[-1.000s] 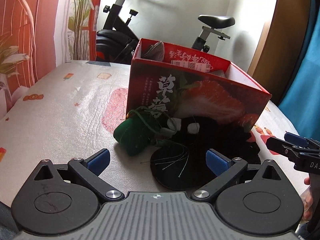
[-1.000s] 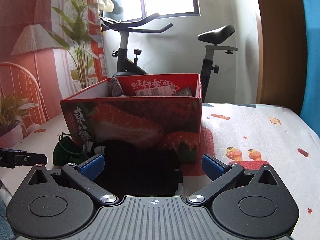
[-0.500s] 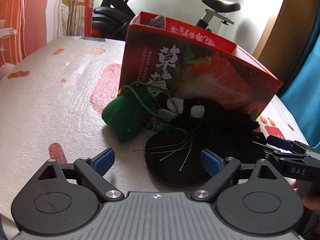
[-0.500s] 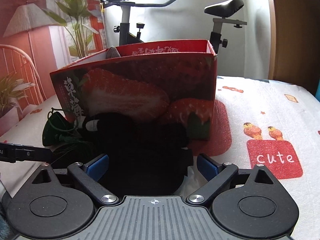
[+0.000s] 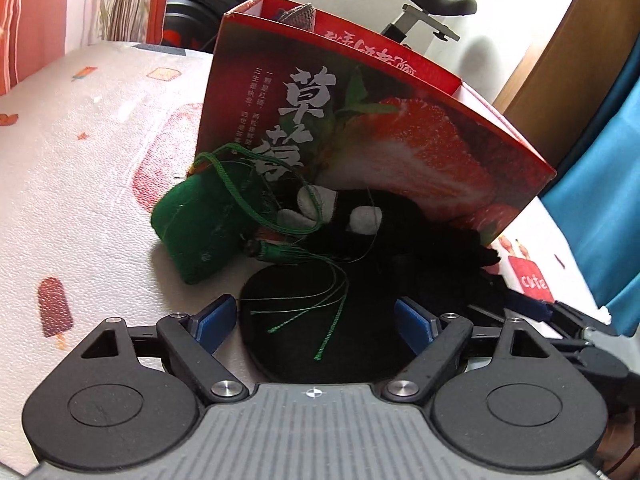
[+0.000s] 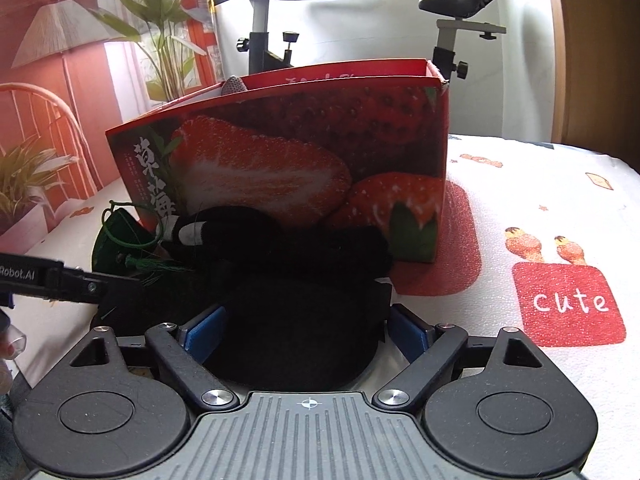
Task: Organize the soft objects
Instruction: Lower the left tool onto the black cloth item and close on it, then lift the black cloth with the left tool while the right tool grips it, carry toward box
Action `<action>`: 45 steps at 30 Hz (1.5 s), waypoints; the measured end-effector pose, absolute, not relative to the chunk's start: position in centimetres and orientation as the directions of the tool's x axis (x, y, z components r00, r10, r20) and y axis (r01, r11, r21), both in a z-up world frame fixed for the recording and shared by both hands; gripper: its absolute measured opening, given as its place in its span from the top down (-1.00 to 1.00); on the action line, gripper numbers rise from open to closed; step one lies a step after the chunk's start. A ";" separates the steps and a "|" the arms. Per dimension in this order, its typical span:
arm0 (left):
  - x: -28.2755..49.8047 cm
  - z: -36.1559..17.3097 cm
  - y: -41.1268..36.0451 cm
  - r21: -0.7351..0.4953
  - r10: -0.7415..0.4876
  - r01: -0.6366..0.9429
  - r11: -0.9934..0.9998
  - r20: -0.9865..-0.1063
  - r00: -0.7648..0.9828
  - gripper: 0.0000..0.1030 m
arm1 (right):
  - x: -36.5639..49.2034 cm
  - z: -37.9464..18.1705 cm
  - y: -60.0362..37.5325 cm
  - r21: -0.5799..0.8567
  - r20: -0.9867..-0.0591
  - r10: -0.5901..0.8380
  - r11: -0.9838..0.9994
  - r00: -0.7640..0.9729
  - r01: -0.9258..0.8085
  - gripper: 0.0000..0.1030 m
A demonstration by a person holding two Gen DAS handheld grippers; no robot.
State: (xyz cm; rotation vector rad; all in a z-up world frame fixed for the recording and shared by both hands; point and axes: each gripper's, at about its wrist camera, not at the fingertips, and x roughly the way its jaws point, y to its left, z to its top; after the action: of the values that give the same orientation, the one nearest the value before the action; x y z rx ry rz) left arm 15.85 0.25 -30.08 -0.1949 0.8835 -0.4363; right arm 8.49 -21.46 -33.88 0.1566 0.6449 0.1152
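Both grippers low over the patterned table cover (image 6: 560,200), jaws spread wide, nothing clamped. Left gripper (image 5: 316,320) set around the near edge of a flat black pad (image 5: 320,332), blue fingertips (image 5: 214,318) either side of it but apart from it; probably lined up for a pinch on that edge. Right gripper (image 6: 306,328) likewise wide around a dark rounded cloth piece (image 6: 300,344), directly ahead between its fingers; whether the same pad or a second item, impossible to tell in the shadow.

Soft things piled just ahead of both grippers, pressed against the front wall of the strawberry box (image 5: 400,136), likely the destination, since a grey knitted item (image 5: 298,16) already pokes above its rim at the far left corner.

Green pouch (image 5: 196,216) ahead and left of the left gripper: plush, slumped on its side, cord looped loosely over it, tassel threads (image 5: 320,300) trailing across the black pad. Risk of those threads snagging in a grab. Black plush with white patches (image 5: 360,216) beyond the pad, touching the box, limp and shapeless.
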 end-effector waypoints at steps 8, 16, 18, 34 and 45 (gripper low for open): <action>15.6 -30.1 0.3 -0.350 -0.461 0.300 0.887 -0.701 0.544 -0.69 | 7.9 -33.5 -20.9 0.169 -0.579 0.197 0.978 0.792 -0.120 -0.62; 15.0 -30.2 1.2 -0.408 -0.475 0.247 0.879 -0.698 0.537 -0.49 | 7.5 -33.2 -21.5 0.240 -0.570 0.241 0.963 0.785 -0.121 -0.28; 14.9 -30.2 1.3 -0.413 -0.473 0.237 0.879 -0.698 0.538 -0.47 | 7.4 -33.2 -21.6 0.255 -0.573 0.250 0.959 0.780 -0.120 -0.24; 13.3 -29.0 2.0 -0.348 -0.463 0.306 0.886 -0.699 0.545 0.20 | 7.3 -33.5 -22.5 0.258 -0.604 0.201 0.965 0.771 -0.049 -0.41; 13.1 -28.8 2.3 -0.435 -0.547 0.333 0.837 -0.642 0.537 0.11 | 7.3 -33.6 -22.1 0.246 -0.610 0.210 0.967 0.764 -0.069 -0.48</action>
State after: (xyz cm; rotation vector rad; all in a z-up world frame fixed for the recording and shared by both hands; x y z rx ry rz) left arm 13.15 2.34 -28.76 -0.2746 0.8561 -0.5311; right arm 7.26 -22.08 -33.64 0.2147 0.6861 0.1531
